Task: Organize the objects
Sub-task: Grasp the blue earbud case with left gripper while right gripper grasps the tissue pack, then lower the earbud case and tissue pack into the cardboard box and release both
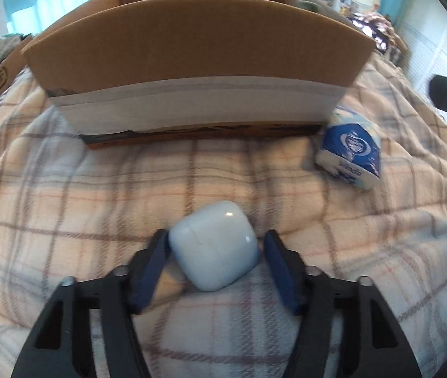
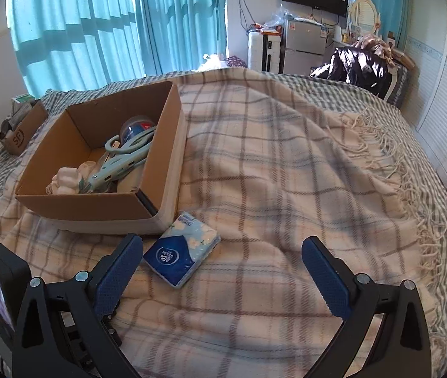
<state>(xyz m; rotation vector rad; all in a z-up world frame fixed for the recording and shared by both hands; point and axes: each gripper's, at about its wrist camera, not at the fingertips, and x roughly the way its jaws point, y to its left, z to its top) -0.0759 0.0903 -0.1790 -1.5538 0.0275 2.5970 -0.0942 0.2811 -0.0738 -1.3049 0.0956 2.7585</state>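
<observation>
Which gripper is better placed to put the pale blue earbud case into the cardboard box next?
Left. The left gripper already straddles the earbud case, with the cardboard box straight ahead. The right gripper is open, beside the tissue pack.

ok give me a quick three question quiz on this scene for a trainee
1. True or false: the left tool has its fingers on either side of the pale blue earbud case.
2. Multiple choice: where does the tissue pack lie? A) inside the cardboard box B) on the plaid blanket beside the box's near corner C) between the right tool's fingers
3. Fill in: the scissors lie inside the ____.

Key
1. True; a small gap shows at the right finger, so it is not clamped.
2. B; the right tool is open and holds nothing.
3. cardboard box
</observation>
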